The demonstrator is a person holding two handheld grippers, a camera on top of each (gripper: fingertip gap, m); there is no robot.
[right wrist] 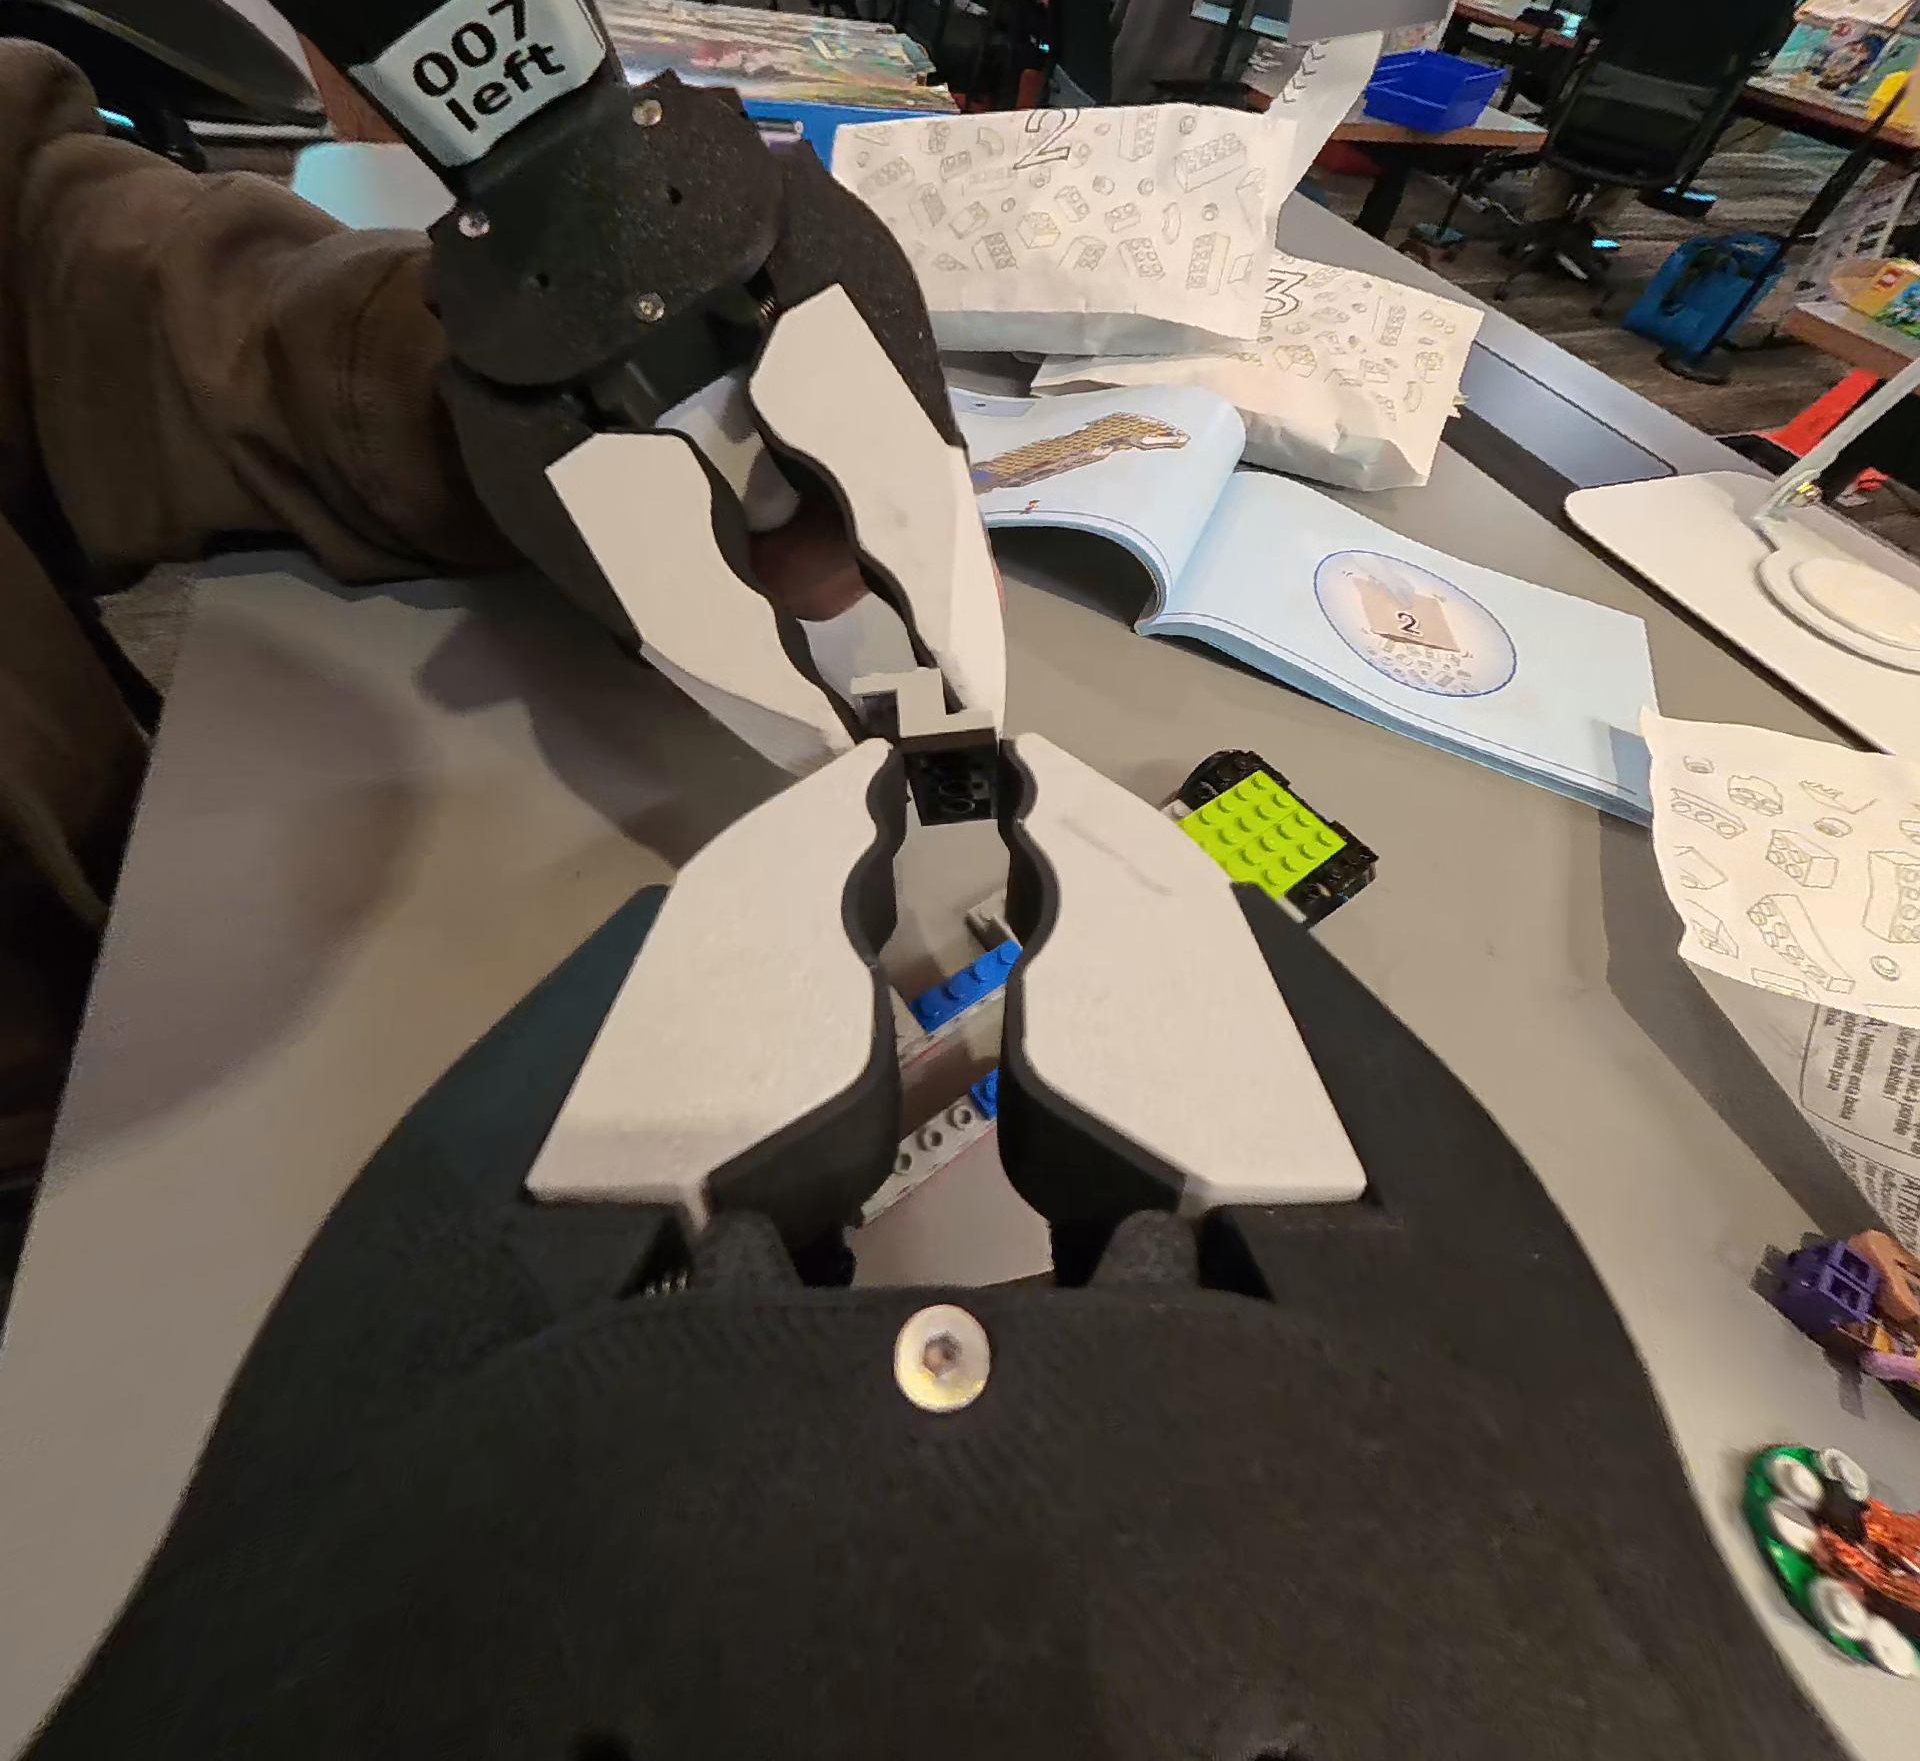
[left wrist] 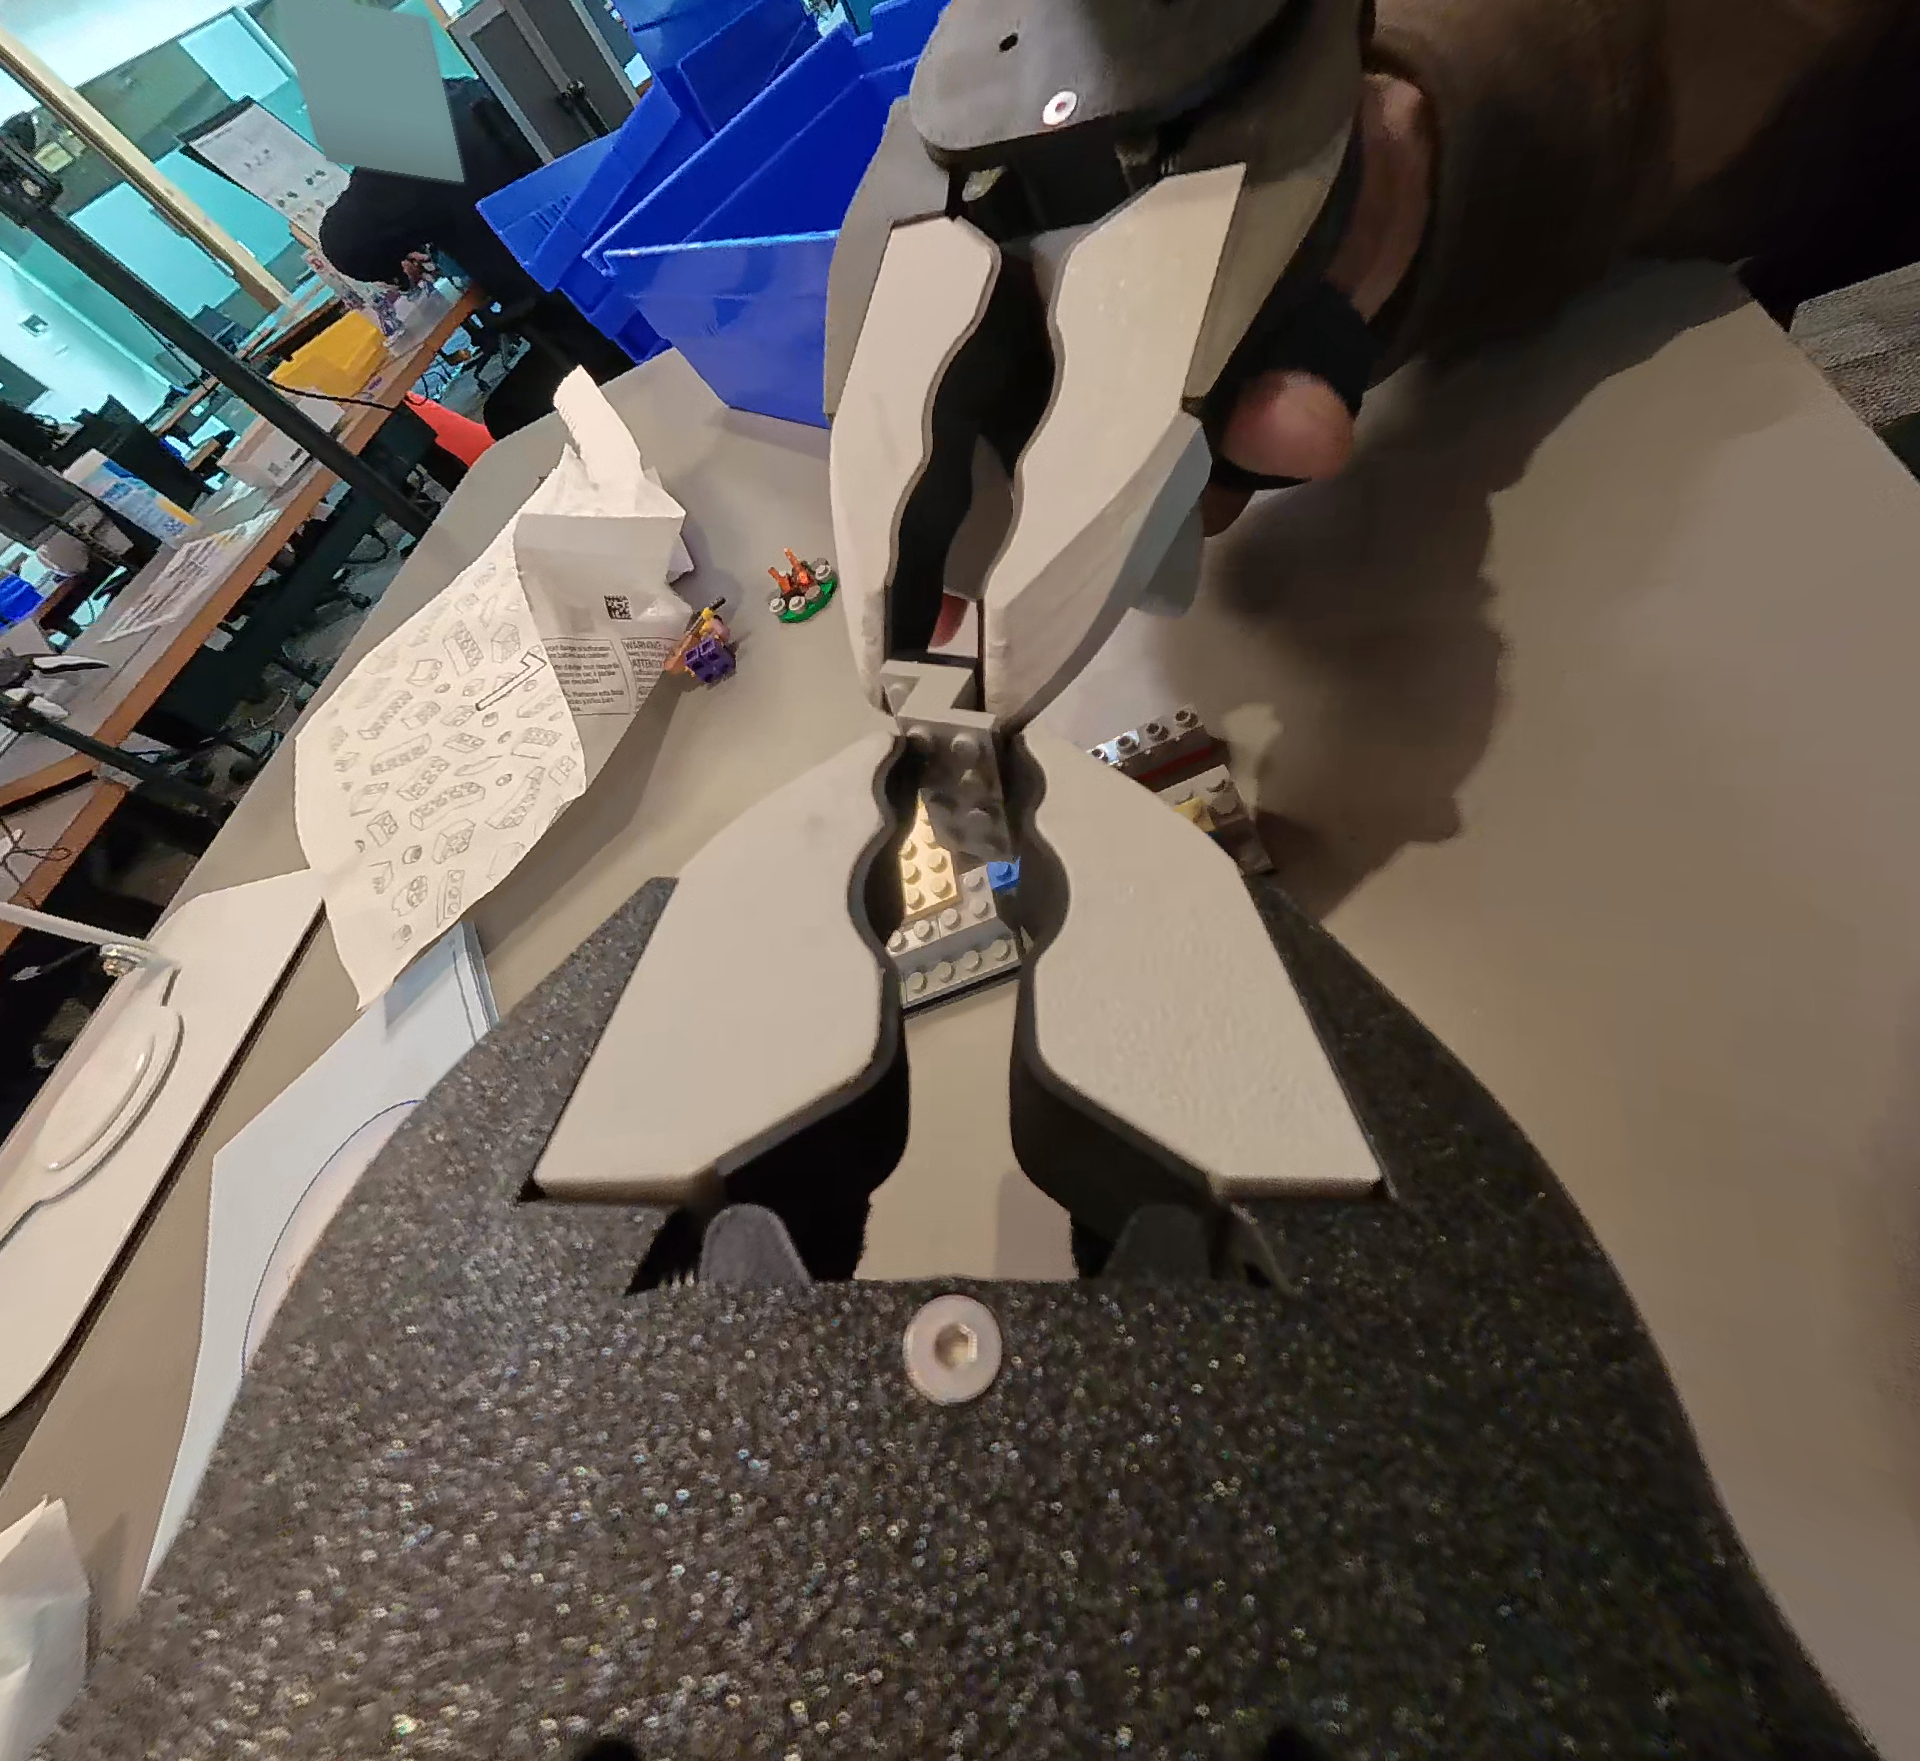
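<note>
I have both claws tip to tip at mid-frame, above the grey table (left wrist: 1558, 880). My left gripper (left wrist: 940, 755) is closed down to a narrow gap on a dark grey studded plate (left wrist: 961, 781); my right gripper (right wrist: 951, 761) pinches the same plate's black underside (right wrist: 951, 792), with a light grey bracket piece (right wrist: 935, 709) at its far end. A half-built grey brick base (left wrist: 951, 958) lies below, and a lime-topped block (right wrist: 1262, 838) sits unattached at right.

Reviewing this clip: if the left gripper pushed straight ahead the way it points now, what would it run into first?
Probably the right gripper, tip to tip with the left gripper. The left one clamps a dark grey plate joined to the light grey bracket piece the right one pinches, so those parts would press together first.
</note>
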